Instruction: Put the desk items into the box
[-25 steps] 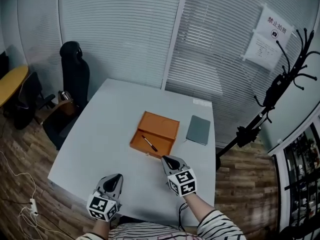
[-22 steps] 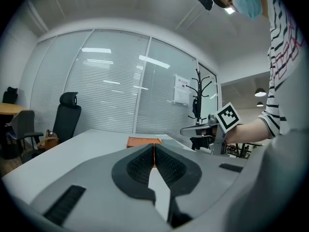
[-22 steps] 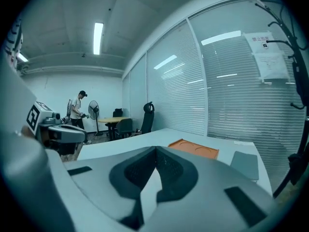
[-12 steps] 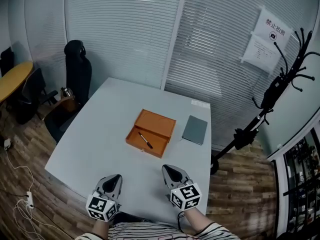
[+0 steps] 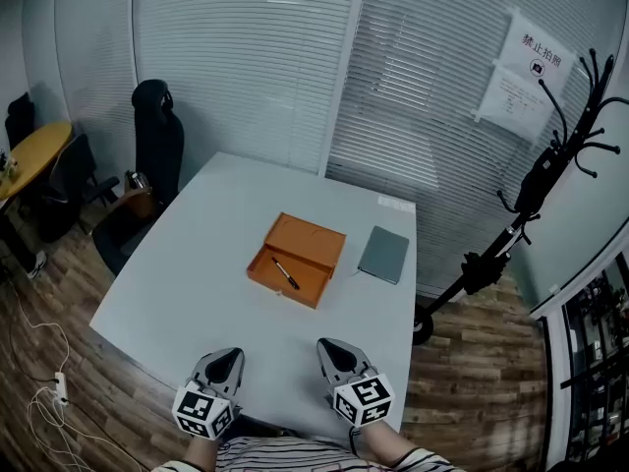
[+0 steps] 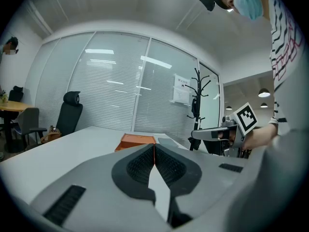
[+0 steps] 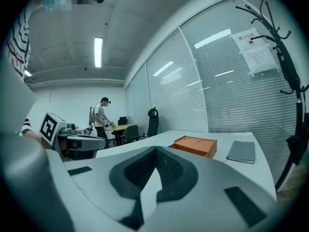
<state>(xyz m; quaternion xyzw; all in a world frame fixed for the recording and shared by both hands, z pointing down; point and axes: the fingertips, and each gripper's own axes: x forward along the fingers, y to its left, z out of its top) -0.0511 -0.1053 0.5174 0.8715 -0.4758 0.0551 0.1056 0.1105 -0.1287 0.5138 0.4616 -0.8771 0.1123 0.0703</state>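
One grey notebook (image 5: pixel 383 255) lies beside the orange box (image 5: pixel 316 241) holding a pen (image 5: pixel 286 273)

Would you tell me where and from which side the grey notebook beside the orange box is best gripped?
Probably by its near edge, coming low from the person's side with the right hand-held gripper, the closer one. The grey notebook lies flat and thin on the table, right of the orange box, so one jaw must slip under that free edge.
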